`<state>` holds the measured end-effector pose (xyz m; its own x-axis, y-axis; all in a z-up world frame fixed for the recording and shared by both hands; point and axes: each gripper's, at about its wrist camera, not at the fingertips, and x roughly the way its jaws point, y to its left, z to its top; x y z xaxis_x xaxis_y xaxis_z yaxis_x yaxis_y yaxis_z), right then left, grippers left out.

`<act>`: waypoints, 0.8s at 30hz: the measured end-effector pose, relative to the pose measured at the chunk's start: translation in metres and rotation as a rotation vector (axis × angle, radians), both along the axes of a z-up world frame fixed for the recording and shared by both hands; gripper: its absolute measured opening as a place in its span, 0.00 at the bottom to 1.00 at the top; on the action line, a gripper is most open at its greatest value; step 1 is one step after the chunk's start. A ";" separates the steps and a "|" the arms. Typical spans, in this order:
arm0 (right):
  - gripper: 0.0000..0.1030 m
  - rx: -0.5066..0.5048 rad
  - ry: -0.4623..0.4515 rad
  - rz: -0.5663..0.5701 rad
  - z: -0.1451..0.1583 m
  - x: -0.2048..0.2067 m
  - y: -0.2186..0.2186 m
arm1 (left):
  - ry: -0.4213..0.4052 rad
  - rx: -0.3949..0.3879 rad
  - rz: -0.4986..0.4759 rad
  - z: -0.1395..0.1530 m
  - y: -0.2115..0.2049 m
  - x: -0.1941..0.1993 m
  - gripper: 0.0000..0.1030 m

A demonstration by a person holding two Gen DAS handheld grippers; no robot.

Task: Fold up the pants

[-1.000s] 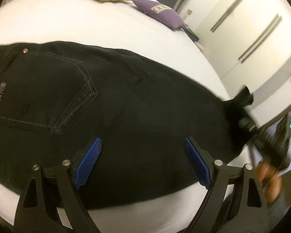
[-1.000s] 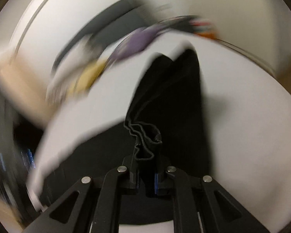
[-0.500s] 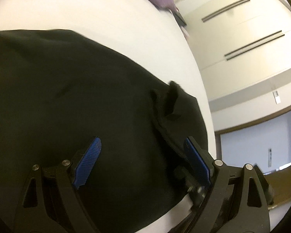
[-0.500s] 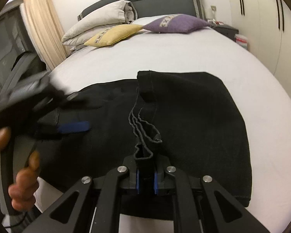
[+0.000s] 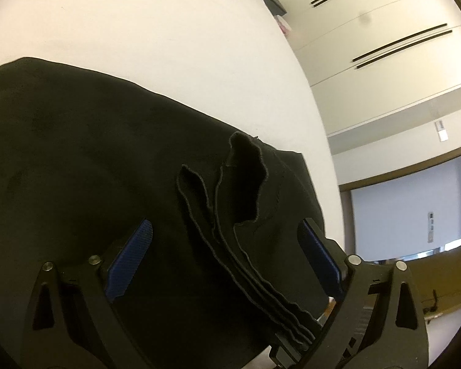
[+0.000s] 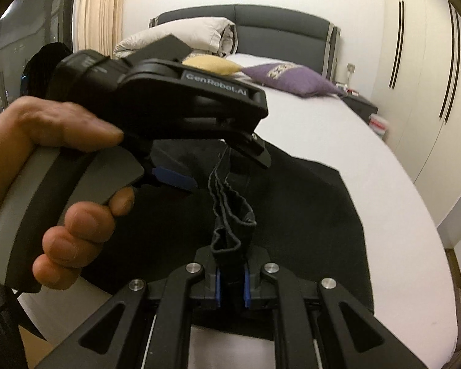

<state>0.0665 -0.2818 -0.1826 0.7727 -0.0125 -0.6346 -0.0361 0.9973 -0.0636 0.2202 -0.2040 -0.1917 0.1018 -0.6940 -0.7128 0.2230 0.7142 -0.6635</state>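
The black pants (image 6: 307, 203), a matte, soft-looking cloth, lie across the smooth white bed (image 6: 338, 129), filling the lower centre of the right wrist view and the lower left of the left wrist view. The right gripper (image 6: 230, 286) sits at the bottom centre, its ribbed blue pads pressed together on a bunched stack of wavy stitched hem edges (image 5: 230, 215) that rises from its jaws. The left gripper (image 5: 224, 261) is spread wide, one blue ridged pad on each side of those layered hems, which run between them. In the right wrist view the person's left hand (image 6: 55, 190) grips its grey handle at left. White sheet lies bare beyond the cloth's straight far edge, up to a purple pillow (image 6: 292, 80), a yellow pillow (image 6: 212, 64) and a dark padded headboard (image 6: 279, 24); white wardrobe doors (image 6: 415, 61) close the right side.
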 end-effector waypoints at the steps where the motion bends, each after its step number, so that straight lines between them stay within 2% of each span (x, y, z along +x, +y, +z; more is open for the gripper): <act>1: 0.10 -0.004 -0.003 0.000 0.000 -0.001 0.001 | 0.013 -0.020 -0.007 -0.001 0.001 0.001 0.76; 2: 0.10 -0.009 -0.004 0.001 0.000 -0.001 0.002 | 0.021 -0.026 -0.011 -0.002 0.002 0.001 0.59; 3: 0.10 -0.012 -0.008 0.000 0.001 -0.002 0.004 | 0.034 -0.037 -0.019 -0.004 0.002 0.000 0.49; 4: 0.10 -0.015 -0.011 0.000 0.002 -0.004 0.004 | 0.058 -0.055 -0.030 -0.006 0.002 0.000 0.30; 10: 0.10 -0.062 -0.023 0.021 0.004 -0.012 0.019 | 0.064 -0.108 -0.034 -0.006 0.011 -0.005 0.14; 14: 0.10 -0.113 -0.035 0.047 0.005 -0.015 0.032 | 0.039 -0.144 -0.032 0.006 0.024 -0.006 0.08; 18: 0.10 -0.140 -0.052 0.086 0.010 -0.015 0.041 | 0.013 -0.164 -0.024 0.015 0.041 -0.009 0.06; 24: 0.10 -0.148 -0.053 0.176 0.013 -0.008 0.072 | -0.017 -0.160 0.005 0.024 0.096 -0.008 0.06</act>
<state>0.0589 -0.2095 -0.1697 0.8034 0.0351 -0.5944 -0.2012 0.9555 -0.2156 0.2124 -0.1081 -0.1674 0.1168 -0.7981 -0.5911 0.2314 0.6006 -0.7653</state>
